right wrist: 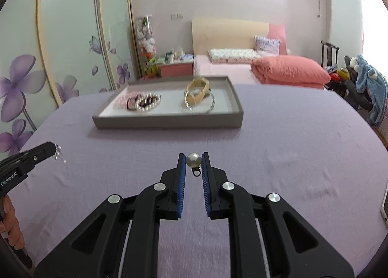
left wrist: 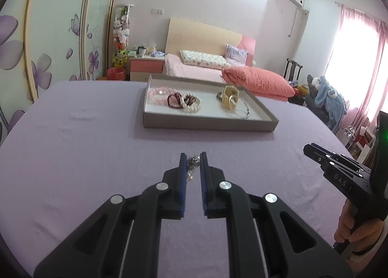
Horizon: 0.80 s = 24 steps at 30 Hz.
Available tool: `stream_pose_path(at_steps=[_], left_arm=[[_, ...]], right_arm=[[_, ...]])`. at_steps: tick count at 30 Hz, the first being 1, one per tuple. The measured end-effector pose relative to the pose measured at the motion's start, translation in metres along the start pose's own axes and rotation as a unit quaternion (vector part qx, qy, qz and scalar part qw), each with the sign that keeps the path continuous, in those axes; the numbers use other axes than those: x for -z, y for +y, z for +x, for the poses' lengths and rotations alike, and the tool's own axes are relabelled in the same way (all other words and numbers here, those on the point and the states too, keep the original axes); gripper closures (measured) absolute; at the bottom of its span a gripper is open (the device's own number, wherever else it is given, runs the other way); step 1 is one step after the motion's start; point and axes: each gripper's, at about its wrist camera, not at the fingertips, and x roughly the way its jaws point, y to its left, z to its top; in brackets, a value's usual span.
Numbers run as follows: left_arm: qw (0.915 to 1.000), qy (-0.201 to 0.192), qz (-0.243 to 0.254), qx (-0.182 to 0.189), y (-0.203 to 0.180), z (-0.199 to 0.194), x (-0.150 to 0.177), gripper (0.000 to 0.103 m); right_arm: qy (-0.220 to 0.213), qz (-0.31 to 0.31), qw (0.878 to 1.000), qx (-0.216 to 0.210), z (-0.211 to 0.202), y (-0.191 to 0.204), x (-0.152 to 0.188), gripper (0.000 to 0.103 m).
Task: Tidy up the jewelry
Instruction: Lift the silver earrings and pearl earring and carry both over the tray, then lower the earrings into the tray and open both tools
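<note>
My left gripper point(left wrist: 193, 159) is shut on a silver chain piece with pearls point(left wrist: 192, 165), which hangs between the fingertips above the purple cloth. My right gripper point(right wrist: 193, 160) is shut on a large pearl ornament point(right wrist: 193, 159) with a small ring under it. Ahead lies a grey tray point(left wrist: 208, 124) holding pink, dark red and white bead bracelets point(left wrist: 179, 99), a gold bangle piece point(left wrist: 230, 99) and a thin silver bangle point(left wrist: 241, 110). The tray also shows in the right wrist view point(right wrist: 169, 123). The left gripper appears at the right wrist view's left edge point(right wrist: 54, 150).
A purple cloth point(left wrist: 84, 147) covers the table. A bed with a coral duvet point(left wrist: 257, 80) stands behind the table. The right gripper's body point(left wrist: 339, 168) shows at the right of the left wrist view. A white device edge point(right wrist: 385, 205) lies at the far right.
</note>
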Motion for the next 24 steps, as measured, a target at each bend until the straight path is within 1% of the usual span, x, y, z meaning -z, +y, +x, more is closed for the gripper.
stream_pose_path(at_steps=[3,8,10,13,16,19,21,24], left_arm=[[0.9998,-0.02,0.005,0.001,-0.003,-0.004,-0.012,0.092],[0.998,-0.061,0.02,-0.002,-0.012,-0.003,-0.044,0.092],[0.9967,-0.076,0.029,-0.005,-0.017,0.002,-0.058,0.092],[0.9945,-0.096,0.038,-0.017,-0.022,0.016,-0.08,0.092],[0.9923,-0.112,0.044,-0.029,-0.026,0.034,-0.099,0.092],[0.9924,-0.112,0.039,-0.033,-0.027,0.059,-0.117,0.092],[0.9931,-0.106,0.037,-0.034,-0.028,0.08,-0.127,0.092],[0.9922,-0.104,0.049,-0.047,-0.03,0.107,-0.135,0.092]], right_arm=[[-0.029,0.0,1.0,0.004,-0.004,0.0,-0.015,0.089],[-0.075,0.005,0.997,0.003,-0.002,0.0,-0.047,0.089],[-0.098,0.006,0.995,0.004,0.004,0.003,-0.063,0.089],[-0.118,0.007,0.993,0.004,0.02,0.007,-0.084,0.089],[-0.123,0.016,0.992,0.002,0.042,0.006,-0.102,0.089],[-0.121,0.029,0.992,0.001,0.066,0.001,-0.114,0.089],[-0.113,0.038,0.993,0.0,0.082,-0.001,-0.119,0.089],[-0.09,0.042,0.995,-0.004,0.111,-0.002,-0.122,0.089]])
